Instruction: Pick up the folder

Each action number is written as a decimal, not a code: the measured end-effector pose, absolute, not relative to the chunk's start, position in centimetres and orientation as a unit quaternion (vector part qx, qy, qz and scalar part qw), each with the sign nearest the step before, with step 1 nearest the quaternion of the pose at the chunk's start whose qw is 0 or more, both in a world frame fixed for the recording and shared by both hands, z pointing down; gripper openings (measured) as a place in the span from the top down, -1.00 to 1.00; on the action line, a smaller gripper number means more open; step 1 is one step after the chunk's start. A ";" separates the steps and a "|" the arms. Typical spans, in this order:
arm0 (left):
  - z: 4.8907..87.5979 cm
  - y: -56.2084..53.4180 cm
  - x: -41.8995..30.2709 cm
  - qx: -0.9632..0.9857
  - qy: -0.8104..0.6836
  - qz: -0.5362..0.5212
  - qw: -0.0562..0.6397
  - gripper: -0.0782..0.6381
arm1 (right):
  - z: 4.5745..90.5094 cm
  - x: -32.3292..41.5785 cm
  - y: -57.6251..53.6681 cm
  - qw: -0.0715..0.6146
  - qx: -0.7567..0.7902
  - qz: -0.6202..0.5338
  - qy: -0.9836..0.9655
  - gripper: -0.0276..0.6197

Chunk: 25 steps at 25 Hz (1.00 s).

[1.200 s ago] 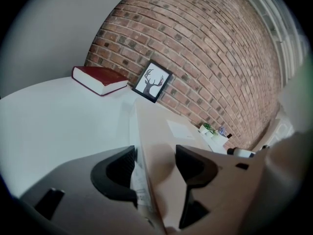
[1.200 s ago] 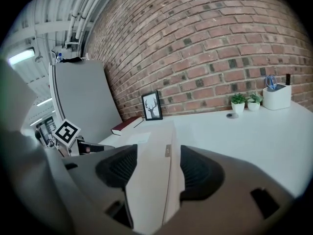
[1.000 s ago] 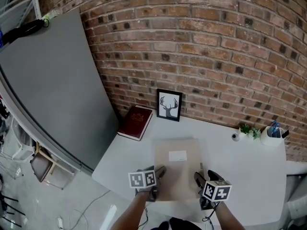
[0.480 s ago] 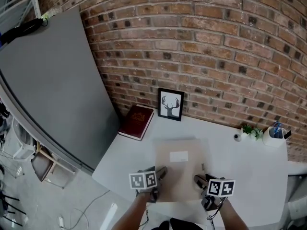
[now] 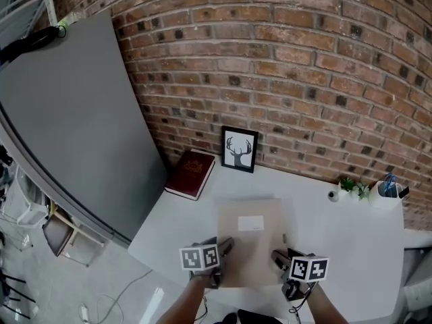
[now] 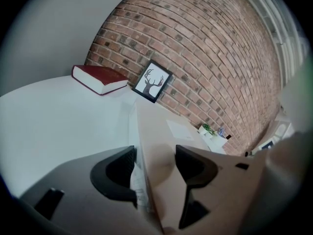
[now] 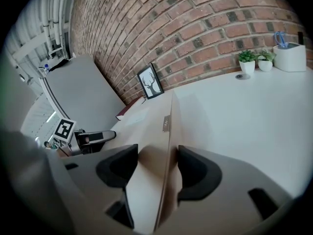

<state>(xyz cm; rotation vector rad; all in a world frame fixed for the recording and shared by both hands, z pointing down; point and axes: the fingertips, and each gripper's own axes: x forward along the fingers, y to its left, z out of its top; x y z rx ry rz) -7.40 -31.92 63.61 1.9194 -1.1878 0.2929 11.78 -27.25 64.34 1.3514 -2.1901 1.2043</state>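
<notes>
- Right claw (image 5: 282,273) has rolled closer to level since a second ago. Left claw (image 5: 221,259) and folder (image 5: 251,238) have not shifted.
- Folder lies flat on the white table (image 5: 337,248) near its front edge, with one claw at each near corner.
- Right claw: jaws wide and closing, with the folder's right edge between them. Pads are not yet pressing.
- Left claw: jaws apart and straddling the left edge. No pinch visible.
- Risk: a one-sided lift could make the thin cover sag or fan open, and the loose sheets showing at the left edge could slide out. A shallow bite may grab the top cover only.
- Look: tan card, matte, with a white label on the cover and a small metal tab (image 7: 166,123) at the right edge.
- Red book (image 5: 191,173) and framed deer picture (image 5: 238,148) sit well apart, by the brick wall.
</notes>
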 end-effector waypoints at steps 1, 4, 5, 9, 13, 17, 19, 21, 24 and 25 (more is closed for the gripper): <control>63.5 -31.9 -7.4 0.766 -0.474 0.117 0.418 0.08 | 64.3 11.8 -27.1 0.149 0.470 0.421 -0.761 0.12; 63.3 -31.9 -7.2 0.768 -0.475 0.116 0.413 0.08 | 64.2 11.8 -26.9 0.147 0.471 0.424 -0.760 0.13; 63.2 -31.9 -7.2 0.769 -0.476 0.116 0.411 0.09 | 64.2 11.8 -26.8 0.146 0.471 0.425 -0.759 0.13; 62.9 -31.6 -7.1 0.771 -0.479 0.117 0.404 0.09 | 64.1 11.8 -26.2 0.145 0.469 0.432 -0.756 0.14; 61.9 -31.4 -7.3 0.775 -0.481 0.110 0.394 0.09 | 63.3 11.7 -25.9 0.137 0.472 0.429 -0.758 0.15; 59.9 -31.7 -7.9 0.782 -0.488 0.089 0.377 0.09 | 61.2 11.2 -26.5 0.124 0.478 0.402 -0.771 0.15; 58.6 -32.1 -8.2 0.787 -0.492 0.078 0.365 0.09 | 60.0 10.9 -26.9 0.116 0.480 0.386 -0.779 0.15; 57.2 -32.4 -8.5 0.792 -0.494 0.068 0.351 0.08 | 58.9 10.6 -27.2 0.107 0.482 0.373 -0.786 0.15; 55.2 -32.9 -8.8 0.801 -0.498 0.056 0.329 0.09 | 57.2 10.3 -27.9 0.095 0.484 0.354 -0.795 0.15; 54.5 -33.1 -8.9 0.803 -0.499 0.052 0.321 0.09 | 56.6 10.2 -28.1 0.091 0.484 0.348 -0.798 0.15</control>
